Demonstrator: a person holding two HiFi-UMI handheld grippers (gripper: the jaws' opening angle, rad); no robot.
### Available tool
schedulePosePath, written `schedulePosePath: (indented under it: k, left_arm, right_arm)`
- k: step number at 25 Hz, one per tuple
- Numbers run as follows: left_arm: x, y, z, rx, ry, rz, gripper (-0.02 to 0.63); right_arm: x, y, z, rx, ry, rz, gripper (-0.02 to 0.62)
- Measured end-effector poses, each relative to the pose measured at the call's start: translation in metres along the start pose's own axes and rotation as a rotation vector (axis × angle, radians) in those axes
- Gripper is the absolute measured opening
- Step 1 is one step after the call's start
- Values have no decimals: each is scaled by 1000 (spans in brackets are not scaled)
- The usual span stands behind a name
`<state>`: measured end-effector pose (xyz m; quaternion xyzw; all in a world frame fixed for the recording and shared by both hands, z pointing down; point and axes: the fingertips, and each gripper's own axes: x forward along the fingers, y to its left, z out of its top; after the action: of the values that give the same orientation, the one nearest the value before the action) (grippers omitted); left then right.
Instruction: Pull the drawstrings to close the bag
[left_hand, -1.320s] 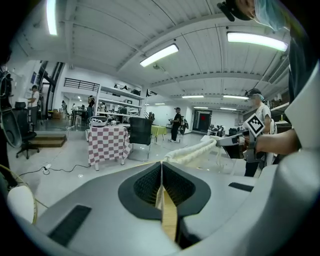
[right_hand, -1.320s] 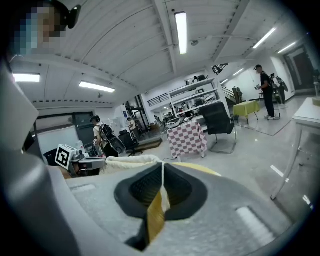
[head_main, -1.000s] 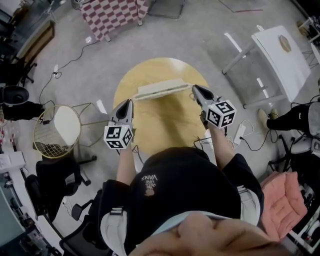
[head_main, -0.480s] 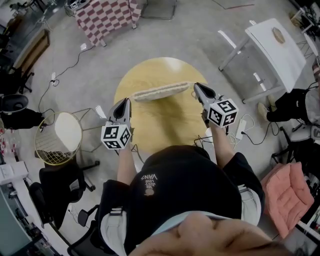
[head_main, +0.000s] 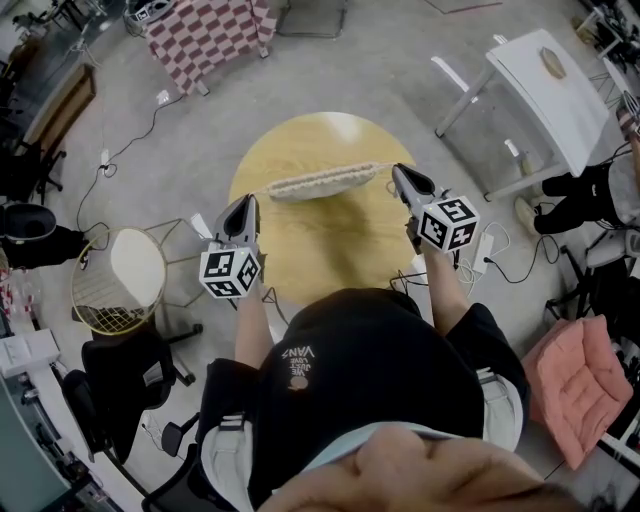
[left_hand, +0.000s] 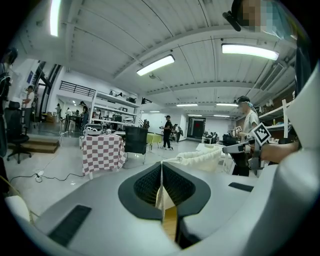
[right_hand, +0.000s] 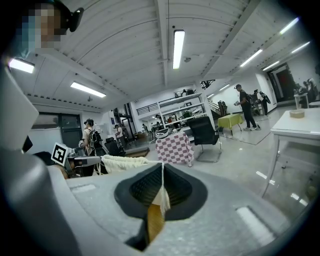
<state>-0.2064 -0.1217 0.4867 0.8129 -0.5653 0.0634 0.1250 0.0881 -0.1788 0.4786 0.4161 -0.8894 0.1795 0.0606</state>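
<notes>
Here the left tongs (head_main: 247, 201), at the counter's (head_main: 330, 262) left edge, and the right tongs (head_main: 398, 171), at its right edge, are each clamping shut on a cream drawstring (left_hand: 161, 198), and the gathered bag (head_main: 320, 182) is stretching between them over the counter's far half. Pulling wider is risking a thin cord slipping from the pads, or the bunched mouth jamming unevenly. The cords are barely showing from above, and whether the mouth is fully closing, or the bag touching the counter, is hard to make out.

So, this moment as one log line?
left gripper: shut on cream drawstring | right gripper: shut on other drawstring | cream fabric bag: gathered, over round wooden table
</notes>
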Motion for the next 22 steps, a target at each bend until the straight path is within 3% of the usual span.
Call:
schedulePosePath:
  k: [22]
  left_arm:
    - [-7, 6, 5, -27, -18, 26, 17]
  right_arm:
    - [-17, -17, -8, 16, 8, -64, 3]
